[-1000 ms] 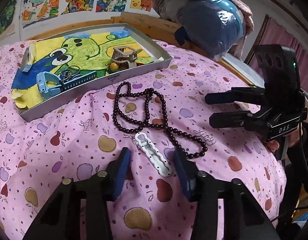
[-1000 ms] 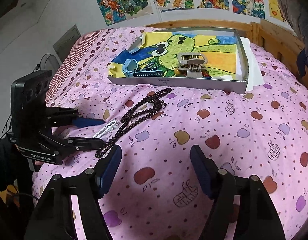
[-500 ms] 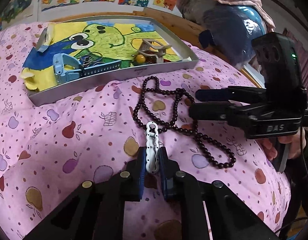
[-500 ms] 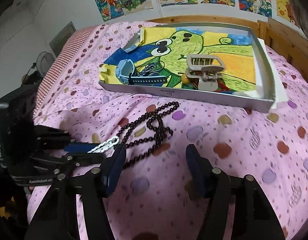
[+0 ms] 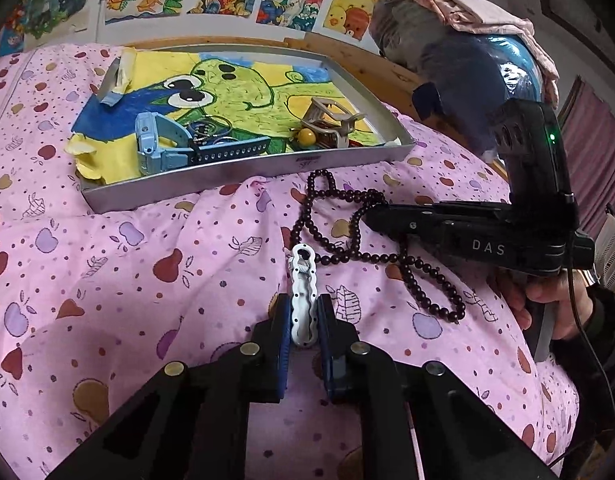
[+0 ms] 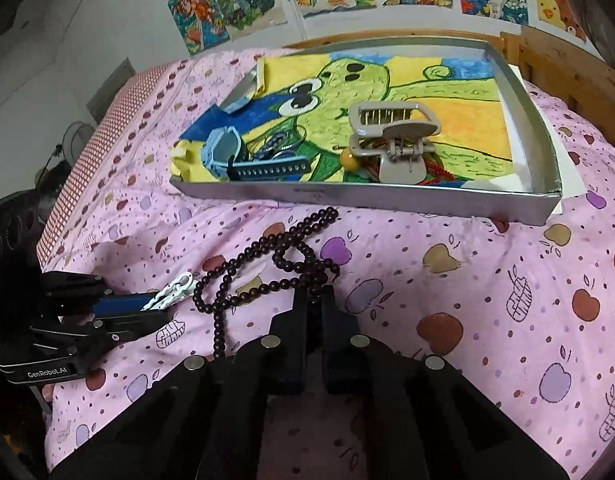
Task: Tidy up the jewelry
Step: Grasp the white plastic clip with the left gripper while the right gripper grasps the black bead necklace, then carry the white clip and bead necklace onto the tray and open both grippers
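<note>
Both pickups made, tray next.
My left gripper (image 5: 303, 320) clamps the white clip (image 5: 303, 300), my right gripper (image 6: 313, 308) pinches the bead necklace (image 6: 283, 264); I should lift both toward the tray (image 6: 387, 196) at twelve o'clock.

Both cameras sit low and close over the bed (image 5: 107, 280), each facing 12 o'clock toward the tray (image 6: 387, 196). Shared field: tray, bead necklace (image 5: 347, 232), white clip (image 6: 171, 290). Each view shows the opposite tool at its edge.
</note>
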The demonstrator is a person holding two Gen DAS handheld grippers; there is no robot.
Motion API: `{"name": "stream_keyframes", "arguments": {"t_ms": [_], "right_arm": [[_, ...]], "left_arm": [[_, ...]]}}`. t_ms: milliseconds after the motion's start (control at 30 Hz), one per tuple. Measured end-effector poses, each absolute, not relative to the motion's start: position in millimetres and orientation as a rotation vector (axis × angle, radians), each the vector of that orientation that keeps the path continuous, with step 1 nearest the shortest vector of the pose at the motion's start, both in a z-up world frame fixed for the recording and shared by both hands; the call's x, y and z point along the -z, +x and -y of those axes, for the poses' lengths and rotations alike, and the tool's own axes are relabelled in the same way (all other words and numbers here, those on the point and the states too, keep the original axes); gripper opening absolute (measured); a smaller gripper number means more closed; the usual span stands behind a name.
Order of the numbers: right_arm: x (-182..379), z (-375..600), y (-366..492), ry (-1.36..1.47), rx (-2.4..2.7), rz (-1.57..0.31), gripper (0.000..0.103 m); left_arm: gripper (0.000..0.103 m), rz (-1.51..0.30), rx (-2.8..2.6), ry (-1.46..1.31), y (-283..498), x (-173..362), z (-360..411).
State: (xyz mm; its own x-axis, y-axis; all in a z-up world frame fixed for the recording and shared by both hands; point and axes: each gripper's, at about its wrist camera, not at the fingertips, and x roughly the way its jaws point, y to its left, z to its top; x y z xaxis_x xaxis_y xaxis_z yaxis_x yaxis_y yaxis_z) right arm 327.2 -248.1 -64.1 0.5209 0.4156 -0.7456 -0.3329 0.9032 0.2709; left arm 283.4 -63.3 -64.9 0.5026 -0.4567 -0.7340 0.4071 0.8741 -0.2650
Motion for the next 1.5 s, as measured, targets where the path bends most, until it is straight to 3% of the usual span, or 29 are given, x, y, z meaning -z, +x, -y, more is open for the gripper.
{"name": "stream_keyframes", "arguments": {"t_ms": [900,1500], "right_arm": [[-20,250,302,-0.062,-0.277,-0.519,0.005],[-87,256,368,0.010,-0.194,-0.399,0.005]], "left_arm": [[0.012,-0.735,0.427,-0.044,289,23,51],[0.012,-0.692,0.375,-0.048,382,-14,54]]}}
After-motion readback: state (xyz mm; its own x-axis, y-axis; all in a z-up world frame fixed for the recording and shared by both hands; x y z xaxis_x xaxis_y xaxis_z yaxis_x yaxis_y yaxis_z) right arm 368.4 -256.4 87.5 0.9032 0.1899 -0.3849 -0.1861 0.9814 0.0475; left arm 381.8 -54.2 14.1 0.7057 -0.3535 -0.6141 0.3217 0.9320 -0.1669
